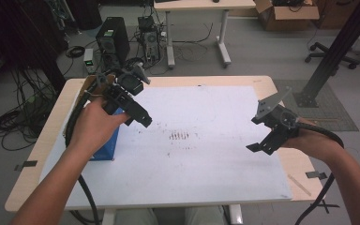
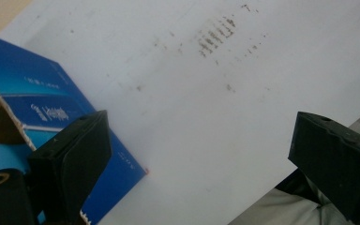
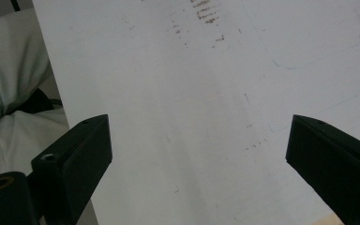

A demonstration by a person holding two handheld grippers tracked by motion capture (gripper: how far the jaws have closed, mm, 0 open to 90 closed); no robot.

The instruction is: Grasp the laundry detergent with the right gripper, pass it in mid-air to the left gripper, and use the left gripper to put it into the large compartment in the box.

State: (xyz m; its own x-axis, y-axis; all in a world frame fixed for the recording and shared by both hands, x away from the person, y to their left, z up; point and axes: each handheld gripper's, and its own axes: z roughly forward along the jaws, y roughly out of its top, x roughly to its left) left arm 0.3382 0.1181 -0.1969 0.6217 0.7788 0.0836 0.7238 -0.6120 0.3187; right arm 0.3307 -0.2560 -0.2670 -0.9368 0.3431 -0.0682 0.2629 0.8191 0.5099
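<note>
A person's two hands hold grippers above a white sheet (image 1: 206, 159) covering a wooden table (image 1: 262, 80). At the left of the high view, the left gripper (image 1: 138, 117) hangs over a blue box (image 1: 107, 145), its jaws spread wide with nothing between them. At the right of the frame, the right gripper (image 1: 258, 147) hovers over bare sheet, jaws likewise wide and empty. Brown smudges (image 1: 179, 136) mark the sheet's centre, between the two grippers.
</note>
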